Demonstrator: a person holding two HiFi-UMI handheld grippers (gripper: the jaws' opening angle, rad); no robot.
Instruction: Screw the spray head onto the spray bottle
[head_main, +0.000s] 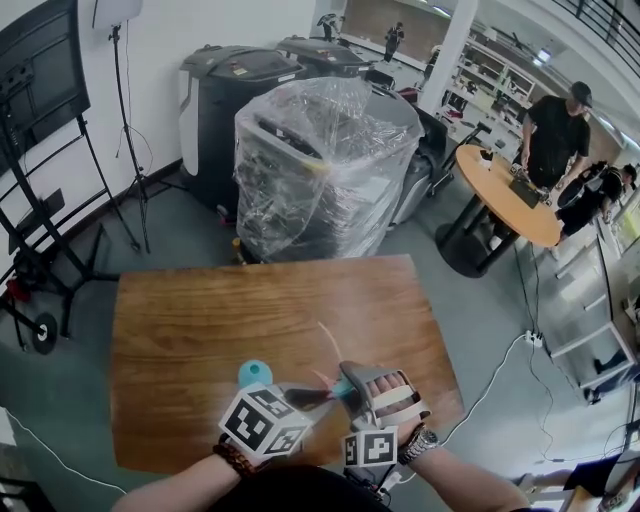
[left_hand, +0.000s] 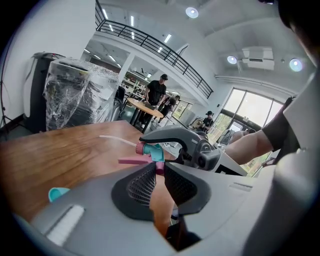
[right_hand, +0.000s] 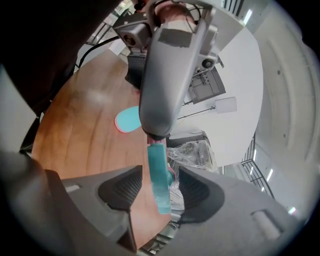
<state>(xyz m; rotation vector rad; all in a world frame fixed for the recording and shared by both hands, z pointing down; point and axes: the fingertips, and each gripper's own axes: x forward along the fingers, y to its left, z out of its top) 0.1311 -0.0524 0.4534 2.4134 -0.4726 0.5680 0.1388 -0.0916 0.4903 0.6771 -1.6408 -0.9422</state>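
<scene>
1. Wooden counter (head_main: 200, 330) on a grey floor (head_main: 480, 300). A plastic-wrapped machine (head_main: 320, 170) stands just beyond the far edge, and floor shows along the left and right edges.
2. Both claws sit over the near edge, right of centre, tips facing each other.
3. Jaws of the left claw (left_hand: 159, 169) are nearly together, clamped on the pink part of the spray head (left_hand: 151, 150).
4. Jaws of the right claw (right_hand: 160, 176) stand apart. The teal body of the spray head lies between them with a gap on each side.
5. Head is held above the counter. Its pale dip tube (head_main: 326, 340) slants toward the counter's centre.
6. Teal spray bottle (head_main: 254, 373) is on the counter by the near edge, just left of the claws. Its pose is unclear.
7. Wood grain shows from the claws to the far edge.
</scene>
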